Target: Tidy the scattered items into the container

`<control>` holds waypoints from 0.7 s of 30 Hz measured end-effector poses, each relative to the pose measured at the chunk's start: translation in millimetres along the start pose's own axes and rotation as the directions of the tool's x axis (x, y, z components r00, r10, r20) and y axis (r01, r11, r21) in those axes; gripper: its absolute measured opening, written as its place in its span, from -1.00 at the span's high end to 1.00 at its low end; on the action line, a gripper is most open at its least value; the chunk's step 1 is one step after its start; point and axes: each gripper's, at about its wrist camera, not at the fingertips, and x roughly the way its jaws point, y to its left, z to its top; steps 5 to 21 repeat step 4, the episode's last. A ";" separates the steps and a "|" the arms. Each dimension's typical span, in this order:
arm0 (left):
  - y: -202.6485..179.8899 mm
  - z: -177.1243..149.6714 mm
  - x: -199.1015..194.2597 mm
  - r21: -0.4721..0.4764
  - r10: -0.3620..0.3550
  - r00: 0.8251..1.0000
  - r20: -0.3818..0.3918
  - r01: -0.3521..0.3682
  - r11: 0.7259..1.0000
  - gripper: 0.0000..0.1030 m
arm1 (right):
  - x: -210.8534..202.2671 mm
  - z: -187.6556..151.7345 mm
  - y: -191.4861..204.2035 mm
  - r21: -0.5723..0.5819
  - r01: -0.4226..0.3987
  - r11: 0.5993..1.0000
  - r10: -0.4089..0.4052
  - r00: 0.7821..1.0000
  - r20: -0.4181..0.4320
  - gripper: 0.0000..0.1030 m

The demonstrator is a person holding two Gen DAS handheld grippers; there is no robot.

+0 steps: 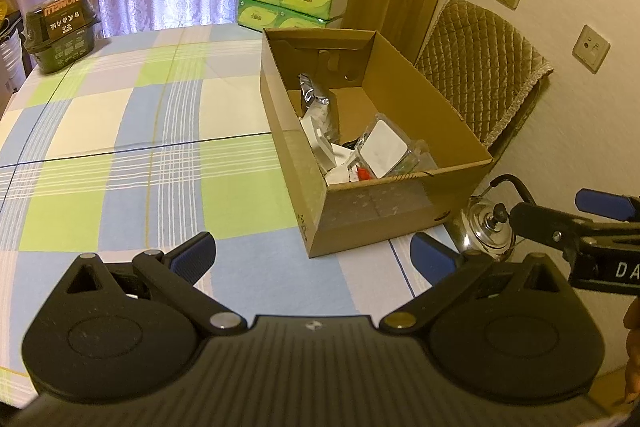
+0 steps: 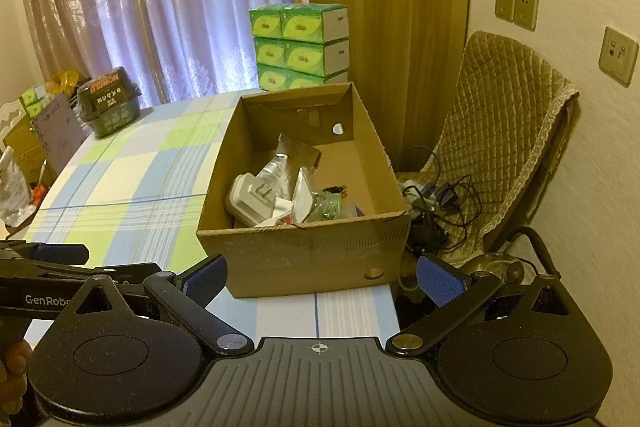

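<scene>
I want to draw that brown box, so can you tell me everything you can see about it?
The box is plain brown cardboard, rectangular, open on top with no lid showing. It sits flat on the checked tablecloth near the table's right edge. Its far wall has cut-out holes and a folded flap. Inside lie a white plug, crumpled silver bags and other small packets. Neither gripper touches it.

home dining room, checked tablecloth (image 1: pixel 120 131), curtains (image 2: pixel 160 7), padded chair (image 2: pixel 504 131)

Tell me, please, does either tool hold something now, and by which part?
Nothing is held. The left tool and the right tool are both open and empty, short of the cardboard box.
</scene>
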 end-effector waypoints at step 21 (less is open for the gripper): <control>2.6 -0.9 -2.2 -0.002 -0.004 1.000 0.021 0.004 1.000 -0.98 | 0.6 0.4 0.6 -0.003 0.001 1.000 -0.001 1.000 -0.002 -1.00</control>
